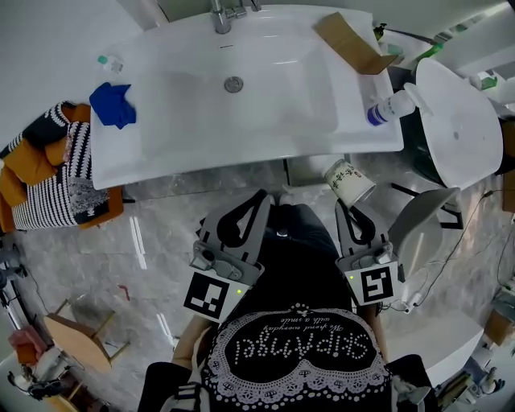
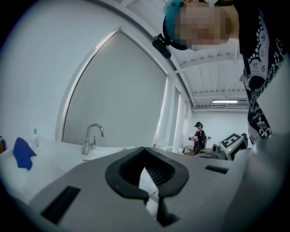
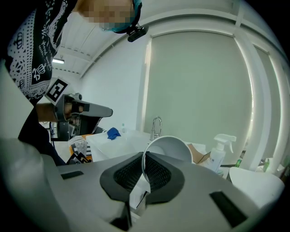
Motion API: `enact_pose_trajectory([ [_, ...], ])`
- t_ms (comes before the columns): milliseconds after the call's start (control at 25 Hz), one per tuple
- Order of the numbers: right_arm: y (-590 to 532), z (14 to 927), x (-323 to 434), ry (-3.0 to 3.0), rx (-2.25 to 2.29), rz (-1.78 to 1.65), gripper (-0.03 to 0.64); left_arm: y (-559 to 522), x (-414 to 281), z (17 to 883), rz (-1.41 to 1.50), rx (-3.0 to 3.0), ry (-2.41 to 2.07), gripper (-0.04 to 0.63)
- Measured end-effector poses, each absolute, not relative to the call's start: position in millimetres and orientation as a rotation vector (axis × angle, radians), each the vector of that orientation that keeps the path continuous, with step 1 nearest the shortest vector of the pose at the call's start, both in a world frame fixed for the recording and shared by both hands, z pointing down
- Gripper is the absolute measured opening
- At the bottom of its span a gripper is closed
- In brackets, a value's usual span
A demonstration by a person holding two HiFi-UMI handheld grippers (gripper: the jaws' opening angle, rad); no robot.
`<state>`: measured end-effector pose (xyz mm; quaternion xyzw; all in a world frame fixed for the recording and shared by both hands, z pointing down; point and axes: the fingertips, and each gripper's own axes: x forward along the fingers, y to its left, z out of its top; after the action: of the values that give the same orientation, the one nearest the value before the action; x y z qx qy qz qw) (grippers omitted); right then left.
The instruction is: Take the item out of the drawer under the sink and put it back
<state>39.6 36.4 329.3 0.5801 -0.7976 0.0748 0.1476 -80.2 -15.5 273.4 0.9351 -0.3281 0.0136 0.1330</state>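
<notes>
White printed paper cup (image 1: pixel 348 179) is off the tabletop, held in the air just in front of the near edge of the white ceramic sink top (image 1: pixel 161 157), right of centre. Cup is tilted, mouth facing back toward the person. Right tongs (image 3: pixel 144 164) are nearly closed, pinching the cup's rim wall between the pads. Left tongs (image 1: pixel 259 195) are closed with tips meeting, nothing in them, level beside the right ones and well apart from the cup. On the sink top:
- crumpled blue cloth (image 1: pixel 113 103), far left
- chrome tap (image 1: pixel 221 16), far centre
- flat brown cardboard piece (image 1: pixel 350 42), far right
- white spray bottle with blue label (image 1: pixel 393 105), right edge, lying over
</notes>
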Motion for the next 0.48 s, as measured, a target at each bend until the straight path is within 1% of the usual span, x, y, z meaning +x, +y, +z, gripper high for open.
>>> enact_pose_trajectory([
  [480,43.5,336.4,37.2,-2.277,1.686,0.26,0.026,-14.5,-85.7,274.4,-0.024,2.667,-0.945,0.005],
])
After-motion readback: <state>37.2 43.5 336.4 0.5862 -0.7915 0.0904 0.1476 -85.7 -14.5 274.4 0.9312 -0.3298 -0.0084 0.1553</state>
